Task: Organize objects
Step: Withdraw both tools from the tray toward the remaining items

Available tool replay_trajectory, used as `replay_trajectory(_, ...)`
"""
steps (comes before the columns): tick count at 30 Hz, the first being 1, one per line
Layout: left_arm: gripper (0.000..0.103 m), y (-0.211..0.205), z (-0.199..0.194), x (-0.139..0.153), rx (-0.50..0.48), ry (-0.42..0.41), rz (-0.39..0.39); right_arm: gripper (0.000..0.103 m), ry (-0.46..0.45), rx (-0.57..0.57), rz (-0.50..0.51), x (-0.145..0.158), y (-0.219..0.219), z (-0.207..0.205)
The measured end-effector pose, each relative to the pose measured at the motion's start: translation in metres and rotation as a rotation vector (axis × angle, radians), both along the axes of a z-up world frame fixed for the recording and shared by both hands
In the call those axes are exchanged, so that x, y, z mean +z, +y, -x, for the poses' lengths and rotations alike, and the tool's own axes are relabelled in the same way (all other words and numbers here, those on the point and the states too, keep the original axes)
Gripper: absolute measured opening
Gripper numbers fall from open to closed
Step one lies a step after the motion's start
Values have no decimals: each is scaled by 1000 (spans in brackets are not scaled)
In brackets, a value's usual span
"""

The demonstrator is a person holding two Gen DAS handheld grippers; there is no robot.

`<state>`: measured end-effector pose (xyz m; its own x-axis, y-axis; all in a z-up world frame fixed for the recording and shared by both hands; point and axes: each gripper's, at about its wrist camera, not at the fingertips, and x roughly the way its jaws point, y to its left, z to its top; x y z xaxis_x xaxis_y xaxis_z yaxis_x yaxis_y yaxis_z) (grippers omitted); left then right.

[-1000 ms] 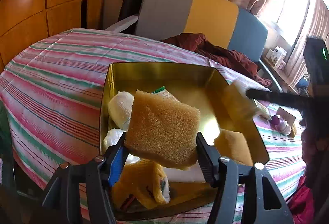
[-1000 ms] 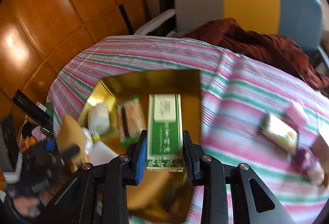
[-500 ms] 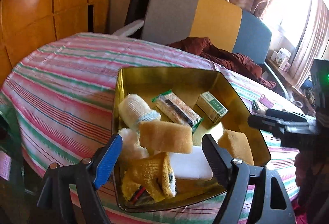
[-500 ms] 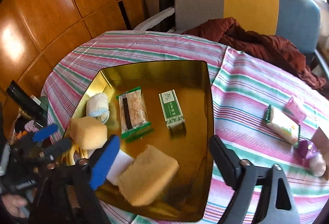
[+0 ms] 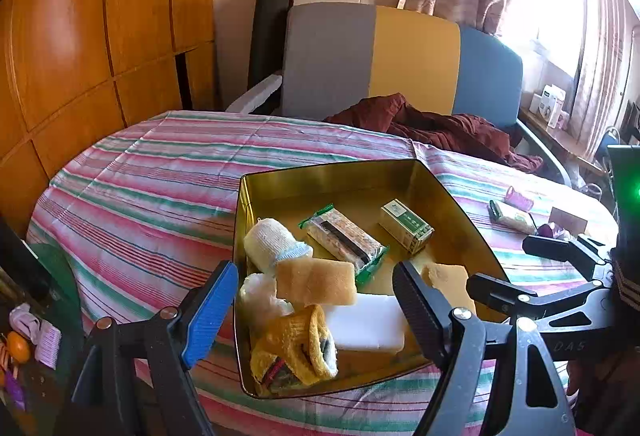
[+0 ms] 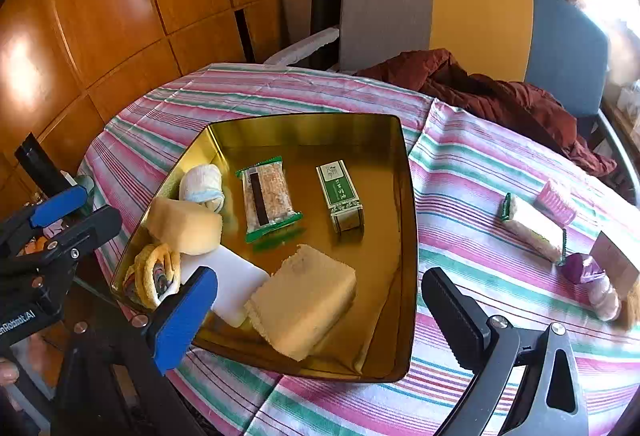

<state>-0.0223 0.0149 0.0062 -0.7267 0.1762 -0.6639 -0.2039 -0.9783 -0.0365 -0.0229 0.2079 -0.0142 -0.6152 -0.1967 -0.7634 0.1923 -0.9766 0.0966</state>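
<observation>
A gold tin tray (image 5: pixel 332 171) (image 6: pixel 408 236) sits on the striped tablecloth. It holds a tan sponge (image 5: pixel 316 282) (image 6: pixel 184 224), a second sponge (image 6: pixel 304 300) (image 5: pixel 448 278), a green box (image 5: pixel 406 226) (image 6: pixel 342 195), a snack bar (image 5: pixel 344 238) (image 6: pixel 268 199), a bandage roll (image 5: pixel 272 244) (image 6: pixel 202 183), a white block (image 5: pixel 364 322) (image 6: pixel 232 280) and a yellow knit item (image 5: pixel 296 350) (image 6: pixel 154 276). My left gripper (image 5: pixel 316 304) is open and empty above the tray's near end. My right gripper (image 6: pixel 320 312) is open and empty above the tray's near right.
On the cloth right of the tray lie a wrapped snack (image 6: pixel 534 228) (image 5: pixel 514 215), a pink roller (image 6: pixel 556 199) (image 5: pixel 518 197), a purple item (image 6: pixel 582 270) and a small box (image 6: pixel 616 262). A chair (image 5: pixel 400 63) with a maroon cloth (image 6: pixel 500 91) stands behind the table.
My left gripper opened and dropped the tan sponge into the tray. My right gripper opened and released the green box into the tray. Both pulled back.
</observation>
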Motion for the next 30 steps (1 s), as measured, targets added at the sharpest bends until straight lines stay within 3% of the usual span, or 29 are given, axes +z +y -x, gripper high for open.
replay_trajectory(16, 81, 15, -8, 4, -68, -10, -5, 103, 43, -63, 7, 9, 21, -17)
replay_trajectory(22, 79, 15, -5, -1, -83, -58, -50, 103, 24, -126, 22, 1, 41, -19)
replay_trajectory(30, 79, 34, -7, 6, -152, -52, -44, 103, -18, -205, 56, -17, 76, -26)
